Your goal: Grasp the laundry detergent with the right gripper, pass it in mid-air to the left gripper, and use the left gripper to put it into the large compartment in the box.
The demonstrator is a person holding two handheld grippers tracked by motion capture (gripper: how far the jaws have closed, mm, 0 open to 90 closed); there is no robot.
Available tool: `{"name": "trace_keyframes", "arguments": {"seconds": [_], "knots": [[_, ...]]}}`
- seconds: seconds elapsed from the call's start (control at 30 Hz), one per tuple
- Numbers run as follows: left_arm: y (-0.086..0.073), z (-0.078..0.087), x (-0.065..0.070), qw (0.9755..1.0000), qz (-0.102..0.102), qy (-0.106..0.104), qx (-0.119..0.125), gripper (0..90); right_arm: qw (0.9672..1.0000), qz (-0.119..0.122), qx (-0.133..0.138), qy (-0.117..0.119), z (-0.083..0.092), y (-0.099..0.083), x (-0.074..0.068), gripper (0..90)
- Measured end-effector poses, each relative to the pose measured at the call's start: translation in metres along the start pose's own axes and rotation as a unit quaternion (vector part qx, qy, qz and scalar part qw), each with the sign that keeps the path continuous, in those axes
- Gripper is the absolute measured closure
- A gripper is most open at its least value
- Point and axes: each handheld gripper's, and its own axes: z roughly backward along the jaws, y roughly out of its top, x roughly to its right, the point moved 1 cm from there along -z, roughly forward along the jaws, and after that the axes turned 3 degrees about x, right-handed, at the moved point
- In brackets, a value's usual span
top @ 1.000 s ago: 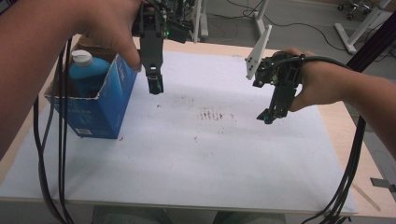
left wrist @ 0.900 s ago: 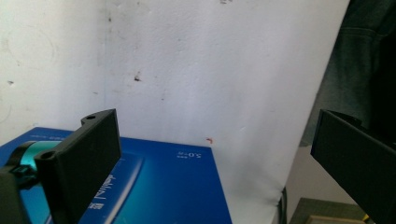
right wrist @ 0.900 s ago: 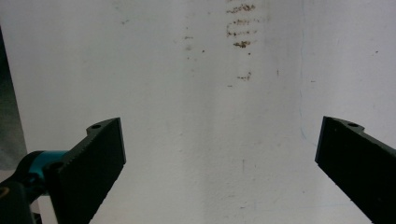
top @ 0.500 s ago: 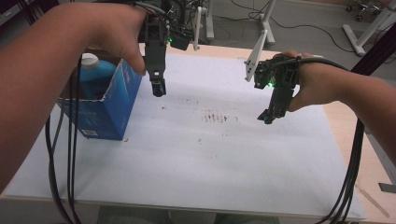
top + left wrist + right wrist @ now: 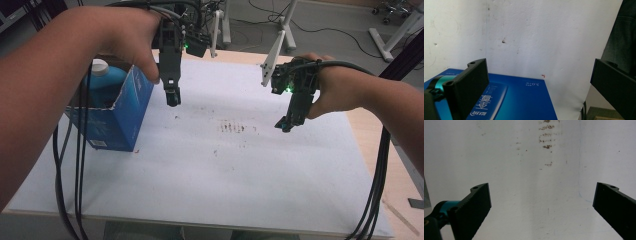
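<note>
2 grippers, jaws wide — blue box [image 5: 524, 100] bears unreadable white lettering.

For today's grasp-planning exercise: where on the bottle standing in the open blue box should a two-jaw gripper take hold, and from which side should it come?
Probably the neck just under the white cap, coming from straight above. The blue bottle stands upright in the blue box, whose walls hide its body, so the top is the free part. The left gripper, jaws open, hovers beside the box.
</note>
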Motion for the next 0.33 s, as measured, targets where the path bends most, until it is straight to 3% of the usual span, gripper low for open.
{"name": "trace_keyframes", "arguments": {"seconds": [0.2, 0.33], "knots": [[0.0019, -0.0007, 0.0015, 1.0, 0.002, 0.004, 0.0, 1.6, 1.0, -0.001, 0.004, -0.008, 0.0031, -0.0012, -0.0012, 0.7], [0.0015, -0.0005, 0.0052, 1.0, 0.001, 0.005, 0.004, 1.7, 0.9993, -0.013, 0.03, -0.017, 0.0092, -0.0032, -0.005, 0.7]]}}
